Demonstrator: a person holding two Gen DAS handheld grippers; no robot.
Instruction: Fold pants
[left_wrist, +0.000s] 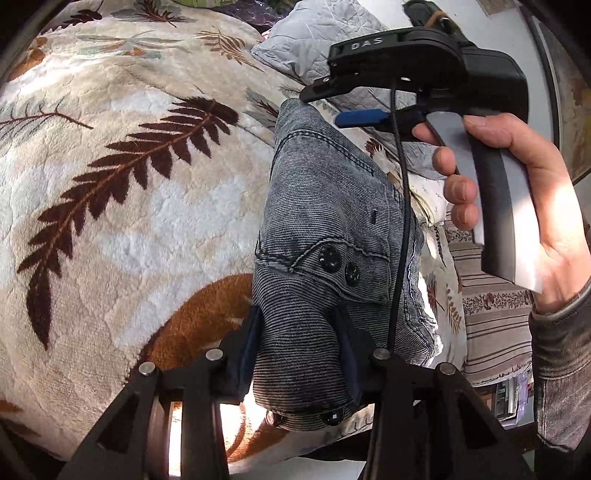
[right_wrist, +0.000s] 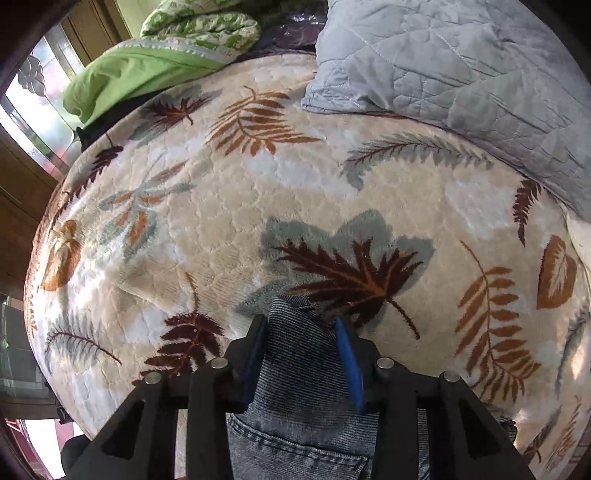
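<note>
Grey-blue denim pants (left_wrist: 332, 229) hang stretched between my two grippers above a leaf-patterned blanket (left_wrist: 129, 221). My left gripper (left_wrist: 301, 343) is shut on the waistband end near two black buttons (left_wrist: 340, 264). In the left wrist view the right gripper (left_wrist: 332, 107) is at the far end of the pants, held by a bare hand (left_wrist: 517, 192). In the right wrist view my right gripper (right_wrist: 301, 347) is shut on a bunched fold of the pants (right_wrist: 295, 343), with a back pocket (right_wrist: 295, 450) showing below the fingers.
The blanket (right_wrist: 295, 184) covers a bed. A grey quilted pillow (right_wrist: 461, 66) lies at the far right, a green bedding bundle (right_wrist: 166, 48) at the far left by a window (right_wrist: 37, 103). A striped floral sheet (left_wrist: 491, 317) hangs at the bed's side.
</note>
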